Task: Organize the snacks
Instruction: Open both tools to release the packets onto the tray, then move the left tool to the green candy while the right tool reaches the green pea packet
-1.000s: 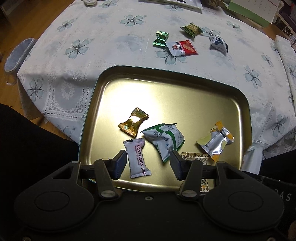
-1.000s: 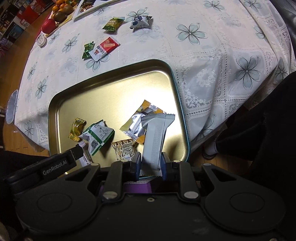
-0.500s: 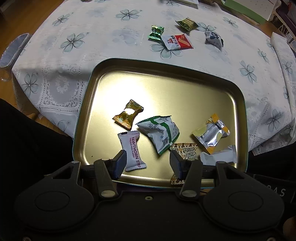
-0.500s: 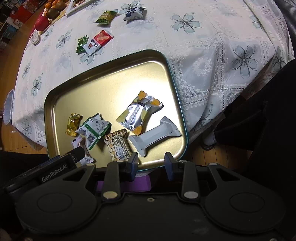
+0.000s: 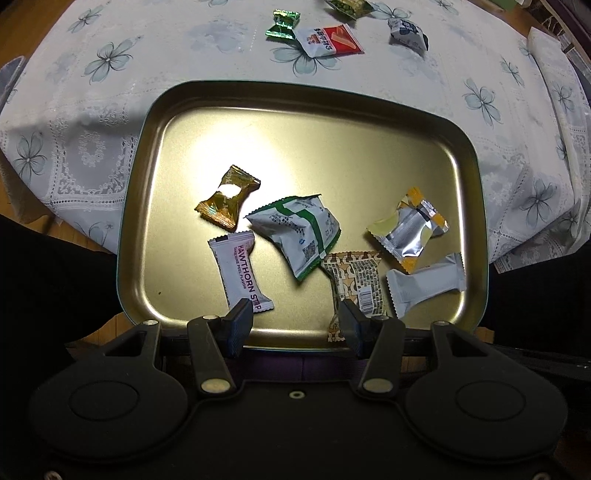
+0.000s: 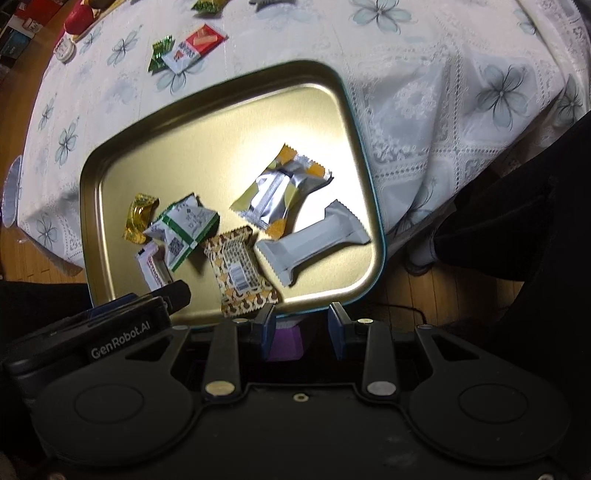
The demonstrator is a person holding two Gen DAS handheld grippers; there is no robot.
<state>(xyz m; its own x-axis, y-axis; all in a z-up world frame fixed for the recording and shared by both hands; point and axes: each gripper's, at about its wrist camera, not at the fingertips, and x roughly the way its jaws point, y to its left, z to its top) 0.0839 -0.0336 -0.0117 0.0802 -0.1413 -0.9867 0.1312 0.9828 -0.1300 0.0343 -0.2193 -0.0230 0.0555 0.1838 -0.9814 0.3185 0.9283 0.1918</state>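
You can read "HAWTHORN STRIP" in dark red capitals along the white snack wrapper (image 5: pixel 240 274) lying in the tray. A smaller line beneath it is too fine to read with certainty. The housing of the left gripper (image 6: pixel 122 341), seen from the right wrist camera, carries the brand "GenRobot.AI".

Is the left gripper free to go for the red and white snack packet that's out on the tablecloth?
Probably yes. The left gripper is open and empty, and the red and white packet lies uncovered beyond the tray, though a green candy sits close beside it.
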